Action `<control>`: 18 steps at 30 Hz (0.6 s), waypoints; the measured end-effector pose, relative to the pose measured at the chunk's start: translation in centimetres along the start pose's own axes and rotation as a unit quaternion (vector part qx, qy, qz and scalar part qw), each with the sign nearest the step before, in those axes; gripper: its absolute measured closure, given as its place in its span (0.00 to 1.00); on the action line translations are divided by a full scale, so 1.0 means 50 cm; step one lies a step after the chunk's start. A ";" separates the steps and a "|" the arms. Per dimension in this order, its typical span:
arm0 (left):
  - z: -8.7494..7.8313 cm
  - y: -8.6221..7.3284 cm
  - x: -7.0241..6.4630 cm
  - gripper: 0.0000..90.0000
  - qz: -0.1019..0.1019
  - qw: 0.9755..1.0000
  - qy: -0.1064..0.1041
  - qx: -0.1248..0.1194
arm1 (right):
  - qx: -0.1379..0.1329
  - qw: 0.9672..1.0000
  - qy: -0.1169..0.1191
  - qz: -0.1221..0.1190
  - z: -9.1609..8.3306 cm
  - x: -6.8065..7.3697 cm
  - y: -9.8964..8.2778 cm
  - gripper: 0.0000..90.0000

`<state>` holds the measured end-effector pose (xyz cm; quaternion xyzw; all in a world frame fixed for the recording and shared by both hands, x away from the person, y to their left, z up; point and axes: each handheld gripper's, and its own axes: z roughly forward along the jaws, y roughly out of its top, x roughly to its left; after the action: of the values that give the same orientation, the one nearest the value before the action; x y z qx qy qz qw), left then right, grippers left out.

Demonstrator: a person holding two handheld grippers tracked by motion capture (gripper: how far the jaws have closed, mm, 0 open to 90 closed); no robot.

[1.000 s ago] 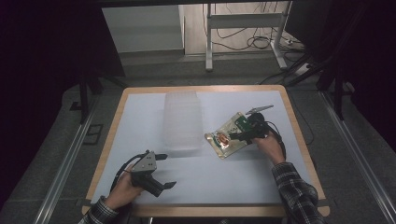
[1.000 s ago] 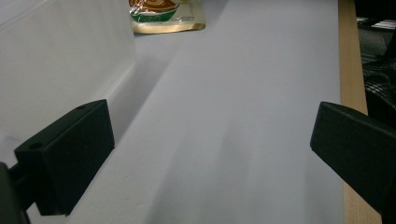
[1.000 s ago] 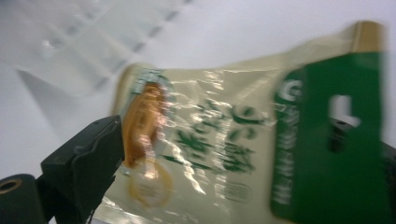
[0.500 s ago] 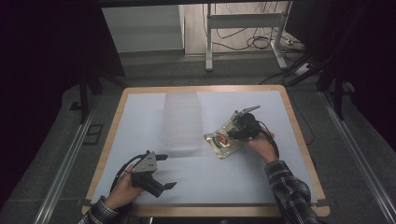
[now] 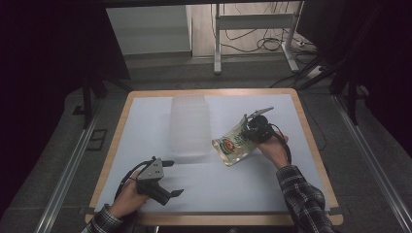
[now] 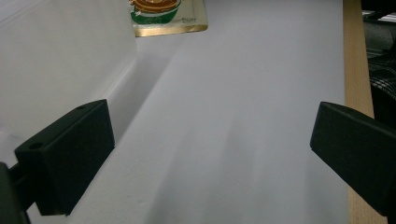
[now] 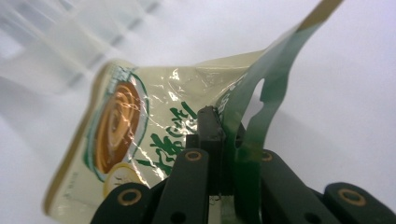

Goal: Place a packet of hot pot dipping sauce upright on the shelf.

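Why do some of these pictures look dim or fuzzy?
High view: the room around the lit table is nearly black. Right gripper view: the clear container behind the pouch is blurred, and the pouch film glints. Left gripper view: soft shadows streak the white surface.

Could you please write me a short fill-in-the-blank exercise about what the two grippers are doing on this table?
1. The right gripper has its jaws shut on the edge of a ____ printed in green and gold.
2. The left gripper holds its jaws ____ with nothing between them.
3. Between the two grippers, on the white table, lies a clear plastic ____.
4. The right forearm wears a ____ sleeve.

Missing words: pouch; open; container; plaid
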<state>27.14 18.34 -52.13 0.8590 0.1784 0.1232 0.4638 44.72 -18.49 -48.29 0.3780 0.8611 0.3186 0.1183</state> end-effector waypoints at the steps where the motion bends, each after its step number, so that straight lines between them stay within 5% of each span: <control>1: -0.001 0.000 0.001 0.00 0.003 1.000 0.001 0.003 | -0.009 1.000 0.005 -0.003 -0.013 0.001 0.007 0.99; 18: -0.001 0.000 0.003 0.00 0.003 1.000 0.002 0.008 | -0.055 0.997 0.032 -0.050 -0.101 0.058 0.081 0.99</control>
<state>27.24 18.43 -52.10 0.8631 0.1780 0.1248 0.4559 42.81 -16.64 -41.74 0.3168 0.8636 0.3710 0.1272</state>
